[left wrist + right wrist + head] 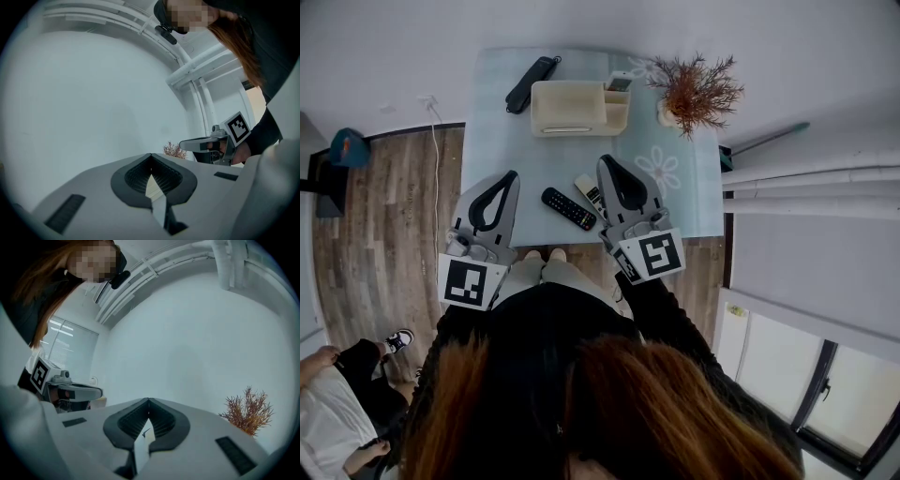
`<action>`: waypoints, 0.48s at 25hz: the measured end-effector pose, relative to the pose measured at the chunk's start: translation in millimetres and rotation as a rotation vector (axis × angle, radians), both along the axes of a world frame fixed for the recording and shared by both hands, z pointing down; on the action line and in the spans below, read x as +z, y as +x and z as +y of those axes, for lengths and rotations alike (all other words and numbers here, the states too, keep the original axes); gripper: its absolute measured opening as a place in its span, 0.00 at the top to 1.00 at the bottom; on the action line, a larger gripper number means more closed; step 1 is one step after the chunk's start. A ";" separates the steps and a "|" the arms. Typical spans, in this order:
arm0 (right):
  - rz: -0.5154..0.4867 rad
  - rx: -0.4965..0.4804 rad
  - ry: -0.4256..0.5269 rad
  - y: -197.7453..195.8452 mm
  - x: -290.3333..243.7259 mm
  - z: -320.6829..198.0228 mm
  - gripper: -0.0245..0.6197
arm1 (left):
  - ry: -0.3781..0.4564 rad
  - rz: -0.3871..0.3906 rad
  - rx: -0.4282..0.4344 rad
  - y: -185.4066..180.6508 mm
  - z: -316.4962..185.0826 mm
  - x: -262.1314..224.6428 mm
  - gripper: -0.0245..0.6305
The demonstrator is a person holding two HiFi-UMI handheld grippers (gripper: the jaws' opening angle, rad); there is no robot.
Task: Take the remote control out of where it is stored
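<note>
Straight down onto a pale blue worktop (502,141) printed with white flowers, far edge tight to the white wall, near edge at the person's knees. Along its left edge, open wooden floor (384,216); along its right edge, a white ledge (806,202) close beside, with little room on that side. On the far half, about centred, a beige storage box (567,108), back near the far edge, a narrow pocket on its right side. Over the near half, the left tongs (510,176) and the right tongs (605,161), side by side and well apart, tips aimed at the wall, rear ends overhanging the near edge; both pairs pressed fully together on nothing. Ahead of the tips, open cloth up to the box front. Just right of the box, near the far right corner, a dried reddish plant (698,86) in a small pot, twigs spreading out to the right edge. Left of the box and apart from it, a long dark handset (531,84), slanted toward the far left corner. Standing in the box's pocket, a grey remote control (619,82), top above the rim. Flat on the cloth between the tongs, a black remote control (569,208), slanted; just right of it, a pale remote control (588,190), close against the right tongs.
</note>
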State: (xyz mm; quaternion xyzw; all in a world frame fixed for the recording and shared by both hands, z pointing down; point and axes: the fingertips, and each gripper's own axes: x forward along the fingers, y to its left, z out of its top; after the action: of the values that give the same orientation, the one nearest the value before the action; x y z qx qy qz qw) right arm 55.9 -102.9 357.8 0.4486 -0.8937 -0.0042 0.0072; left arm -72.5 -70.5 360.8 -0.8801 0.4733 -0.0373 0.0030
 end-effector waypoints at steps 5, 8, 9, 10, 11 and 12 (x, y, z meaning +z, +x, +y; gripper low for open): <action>0.041 0.042 -0.006 17.1 11.2 -28.4 0.94 | 0.000 -0.004 -0.010 -1.1 1.3 -0.1 0.96; 0.089 0.075 -0.021 29.2 24.6 -53.9 0.94 | -0.002 -0.005 -0.020 -3.4 1.7 -0.2 0.96; 0.102 0.088 -0.026 33.1 28.3 -62.1 0.94 | -0.001 -0.006 -0.024 -4.6 2.0 -0.2 0.96; 0.112 0.103 -0.032 36.8 31.5 -69.9 0.94 | -0.001 -0.008 -0.028 -5.8 2.4 0.0 0.96; 0.118 0.117 -0.038 39.9 34.3 -77.3 0.94 | -0.001 -0.008 -0.034 -6.9 2.9 0.1 0.96; 0.123 0.131 -0.044 42.4 37.1 -84.3 0.94 | -0.001 -0.009 -0.040 -8.0 3.3 0.2 0.96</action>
State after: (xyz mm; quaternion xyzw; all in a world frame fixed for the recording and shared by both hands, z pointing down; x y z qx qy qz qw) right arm 98.3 -187.2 394.9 0.5045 -0.8603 -0.0117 0.0722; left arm -80.5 -67.3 361.0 -0.8703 0.4908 -0.0414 0.0038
